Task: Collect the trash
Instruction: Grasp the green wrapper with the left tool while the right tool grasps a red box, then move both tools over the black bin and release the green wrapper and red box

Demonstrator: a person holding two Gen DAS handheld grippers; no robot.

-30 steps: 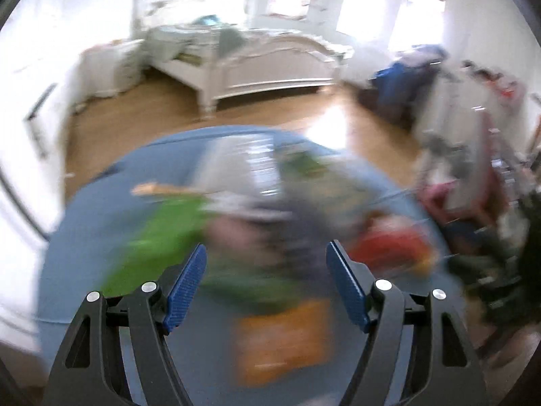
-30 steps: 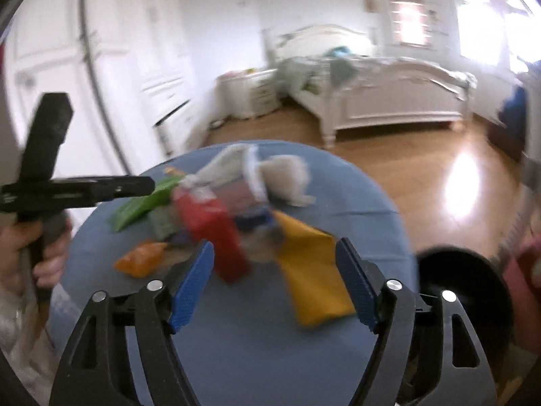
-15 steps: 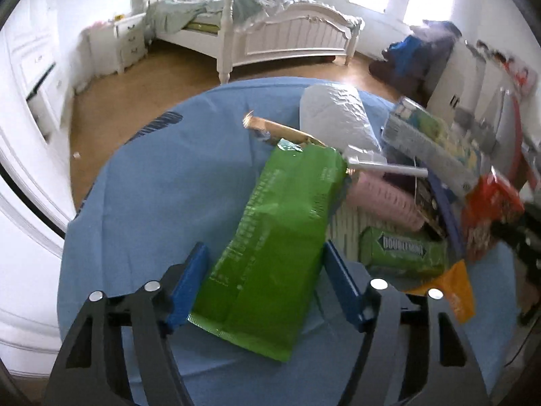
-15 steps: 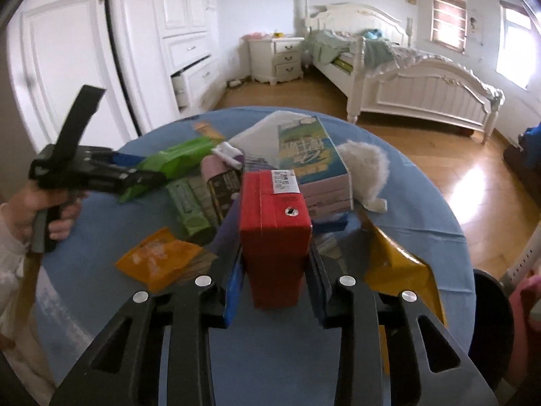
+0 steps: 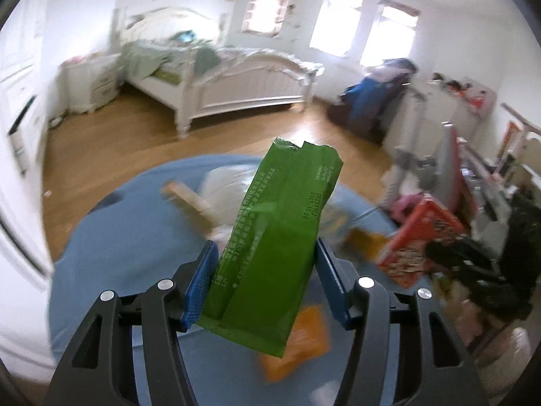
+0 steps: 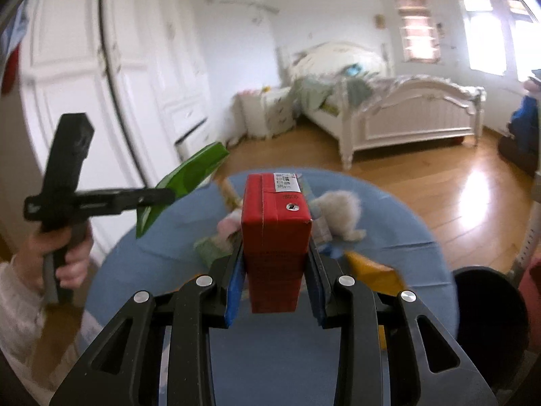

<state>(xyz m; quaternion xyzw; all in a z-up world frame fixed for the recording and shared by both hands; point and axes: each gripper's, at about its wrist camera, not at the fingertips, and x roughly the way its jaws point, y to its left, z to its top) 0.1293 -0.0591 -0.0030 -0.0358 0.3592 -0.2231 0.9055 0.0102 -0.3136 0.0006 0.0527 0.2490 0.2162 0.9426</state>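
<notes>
Left tool (image 5: 263,284), jaws closing, gripped flat green foil wrapper (image 5: 270,247); right tool (image 6: 275,280) clamped red rectangular carton (image 6: 275,233) above bench (image 6: 399,237).

A white bed (image 5: 216,77) is seen across the wooden floor (image 5: 111,155), a nightstand (image 5: 89,83) just beside it.

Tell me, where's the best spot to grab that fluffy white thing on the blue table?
Probably pinch the fluffy white thing across its rounded middle, coming down from above. It lies low on the blue table with clutter crowding its near side, so a sideways approach looks blocked. It is blurred, so its exact shape is unclear. Both grippers are full: the right gripper clamps the red carton.
</notes>
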